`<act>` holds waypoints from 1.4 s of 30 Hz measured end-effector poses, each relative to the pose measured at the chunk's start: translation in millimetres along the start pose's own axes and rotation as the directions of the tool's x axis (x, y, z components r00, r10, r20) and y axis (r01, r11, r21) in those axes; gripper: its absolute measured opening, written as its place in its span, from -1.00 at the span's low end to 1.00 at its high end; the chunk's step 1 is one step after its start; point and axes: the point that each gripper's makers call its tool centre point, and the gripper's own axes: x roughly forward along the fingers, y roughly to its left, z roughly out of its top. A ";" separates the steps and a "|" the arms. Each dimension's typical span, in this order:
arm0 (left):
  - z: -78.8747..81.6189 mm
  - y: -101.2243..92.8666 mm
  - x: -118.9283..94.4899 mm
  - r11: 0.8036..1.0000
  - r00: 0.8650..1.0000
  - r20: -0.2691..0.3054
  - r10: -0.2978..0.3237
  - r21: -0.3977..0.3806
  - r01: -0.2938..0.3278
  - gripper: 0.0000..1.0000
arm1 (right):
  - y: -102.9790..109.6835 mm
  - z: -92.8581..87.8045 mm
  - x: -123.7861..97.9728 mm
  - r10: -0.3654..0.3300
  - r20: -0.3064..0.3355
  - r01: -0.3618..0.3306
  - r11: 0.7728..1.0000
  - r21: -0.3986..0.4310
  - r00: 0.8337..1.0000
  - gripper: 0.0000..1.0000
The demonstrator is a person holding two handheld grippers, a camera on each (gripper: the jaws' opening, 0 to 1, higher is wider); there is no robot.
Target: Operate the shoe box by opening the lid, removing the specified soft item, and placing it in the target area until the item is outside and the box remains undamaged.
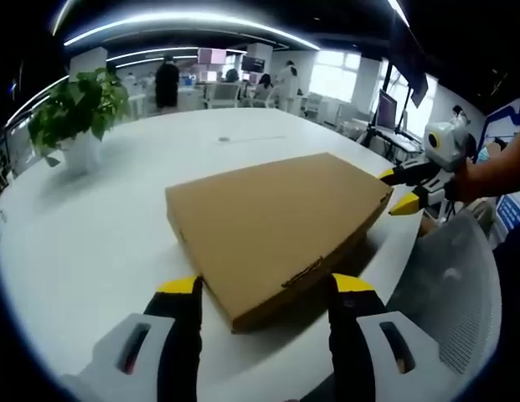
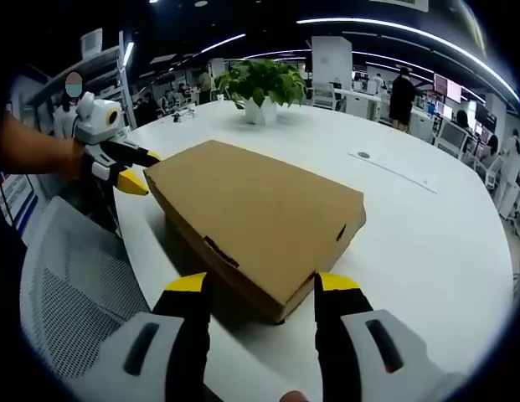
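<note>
Left gripper view: the flat brown cardboard shoe box lies closed near the edge of the round white desk, one corner pointing between the yellow-tipped jaws of the left hand-held gripper, which stand wide apart and empty. Its long axis runs toward the right hand-held gripper, whose jaws gape around the far corner. A potted green plant stands toward the desk's far edge. A grey mesh chair sits beside the desk.
</note>
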 end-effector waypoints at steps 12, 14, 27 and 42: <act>12.5 -0.8 -9.4 1.000 1.000 0.014 0.010 0.009 -0.010 0.21 | 0.0 12.7 -9.9 -0.003 0.024 0.004 1.000 -0.012 1.000 -0.10; 15.6 -0.4 -11.3 1.000 1.000 0.016 0.008 0.003 -0.008 0.20 | 0.8 16.4 -12.5 0.001 0.031 0.000 1.000 -0.012 1.000 -0.09; 31.4 1.6 -18.2 1.000 0.999 0.044 0.002 -0.026 -0.001 0.17 | -4.1 31.3 -19.5 0.000 0.048 0.002 0.999 -0.054 0.999 -0.15; 54.9 3.9 -24.9 0.999 0.995 0.101 0.000 -0.051 0.005 0.18 | -14.0 52.8 -24.5 -0.021 0.096 0.029 0.996 -0.082 0.995 -0.20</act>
